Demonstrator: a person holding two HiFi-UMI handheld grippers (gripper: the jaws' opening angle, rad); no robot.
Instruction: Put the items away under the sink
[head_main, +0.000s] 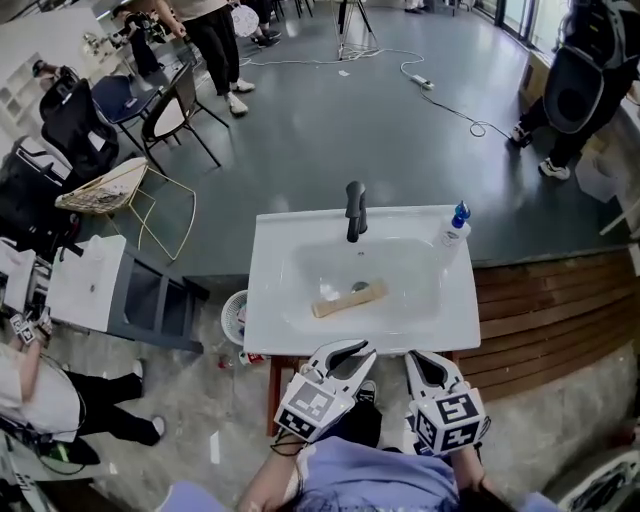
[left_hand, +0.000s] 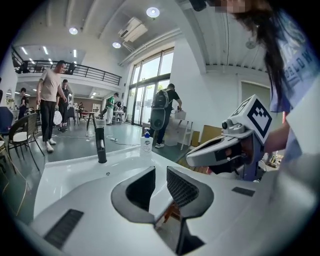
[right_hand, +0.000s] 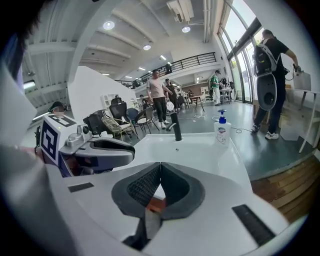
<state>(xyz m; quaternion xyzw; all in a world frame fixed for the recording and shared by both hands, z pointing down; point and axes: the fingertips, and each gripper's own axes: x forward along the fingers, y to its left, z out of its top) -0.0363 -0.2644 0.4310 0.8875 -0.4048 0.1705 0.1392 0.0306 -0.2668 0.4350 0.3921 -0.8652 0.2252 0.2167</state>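
Note:
A white sink (head_main: 270, 310) with a black faucet (head_main: 355, 210) stands in front of me. In its basin lies a tan oblong item (head_main: 348, 298). A soap bottle (head_main: 455, 228) with a blue cap stands on the back right corner, also in the left gripper view (left_hand: 145, 143) and the right gripper view (right_hand: 220, 130). Both grippers hover at the sink's near edge. The left gripper (head_main: 358, 349) (left_hand: 160, 172) has its jaws a little apart with nothing between them. The right gripper (head_main: 416, 358) (right_hand: 160, 167) is shut and empty, its tips touching.
A white cabinet (head_main: 90, 285) and chairs (head_main: 175, 110) stand at the left. A round white thing (head_main: 233, 316) sits on the floor by the sink's left side. A wooden deck (head_main: 560, 310) lies to the right. People stand at the back, and a cable (head_main: 440, 100) runs across the floor.

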